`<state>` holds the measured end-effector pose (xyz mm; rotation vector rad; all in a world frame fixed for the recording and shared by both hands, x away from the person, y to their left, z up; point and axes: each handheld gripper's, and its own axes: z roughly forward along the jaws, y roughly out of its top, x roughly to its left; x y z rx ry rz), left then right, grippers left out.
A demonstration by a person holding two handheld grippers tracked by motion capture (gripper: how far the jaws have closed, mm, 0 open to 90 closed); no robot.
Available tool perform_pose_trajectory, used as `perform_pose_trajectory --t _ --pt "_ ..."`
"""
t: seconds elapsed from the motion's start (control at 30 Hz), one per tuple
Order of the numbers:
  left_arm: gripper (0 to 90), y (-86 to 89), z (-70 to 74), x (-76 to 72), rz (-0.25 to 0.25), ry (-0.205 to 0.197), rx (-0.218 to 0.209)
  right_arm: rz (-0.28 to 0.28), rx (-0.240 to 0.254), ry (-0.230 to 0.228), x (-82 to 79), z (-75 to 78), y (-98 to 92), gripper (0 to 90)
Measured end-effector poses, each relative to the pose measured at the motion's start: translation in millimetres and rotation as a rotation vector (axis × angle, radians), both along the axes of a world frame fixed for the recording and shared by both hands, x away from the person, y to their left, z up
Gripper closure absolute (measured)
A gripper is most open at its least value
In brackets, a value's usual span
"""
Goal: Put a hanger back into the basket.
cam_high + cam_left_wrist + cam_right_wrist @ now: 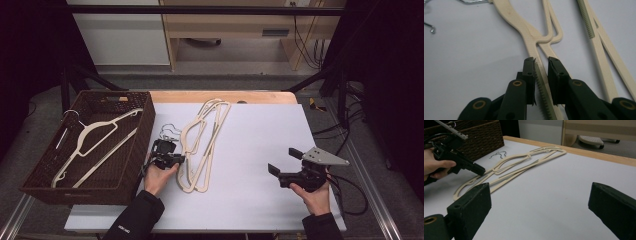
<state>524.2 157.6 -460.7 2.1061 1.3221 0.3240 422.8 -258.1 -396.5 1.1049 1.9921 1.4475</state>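
White sheet covers the bench [260, 165], w/ a wicker basket [142, 130] at its left edge and a wooden desk behind. One cream hanger [92, 145] already lies in the basket, so approx a third of the job looks done. Two more cream hangers [202, 145] lie stacked just right of the basket, hooks toward the far edge. Left tool [541, 61] is down on the stack; its jaws straddle a hanger's lower bar w/ the toothed strip, nearly pressed together on it, though whether both pads bite yet I can't tell. Right tool [539, 202] hangs spread wide over bare bench near the right edge, holding nothing. Left to do, I'd judge: secure the pinch, lift, drop in basket, then repeat for the last one.
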Motion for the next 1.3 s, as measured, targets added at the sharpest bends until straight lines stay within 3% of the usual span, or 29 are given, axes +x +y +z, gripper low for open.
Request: perform_pose_trajectory --t 0.23,0.33,0.47,0.57,0.7,0.77,1.0,1.3 --pt "77.0 3.4 1.5 -2.3 -0.019 -0.006 0.053 -0.001 -0.002 0.000 0.0 -0.2 0.2 4.8" --pt "62.6 1.3 0.5 -3.8 -0.033 0.017 0.066 0.000 -0.001 0.001 -0.2 -0.1 0.0 4.8" --pt "59.6 -1.5 0.3 -7.7 -0.040 0.033 0.096 0.001 -0.001 -0.001 -0.6 0.0 -0.1 4.8" --pt "64.9 -4.8 1.4 -10.3 -0.015 0.046 0.139 0.000 0.000 -0.001 -0.8 0.3 -0.4 4.8" --pt "68.6 -9.0 2.6 -12.0 0.030 0.058 0.160 0.004 -0.003 -0.001 -1.1 0.3 -0.2 4.8" --pt "74.9 -9.3 2.9 -12.3 0.041 0.053 0.173 0.008 -0.003 0.001 -1.4 0.5 0.4 4.8" --pt "79.2 -3.0 1.8 -13.9 0.058 0.040 0.125 0.014 -0.006 0.003 -0.1 -0.5 2.3 4.8" --pt "79.4 0.2 15.7 -27.4 0.055 -0.073 0.092 0.029 -0.013 0.010 3.7 -1.4 10.2 5.0"
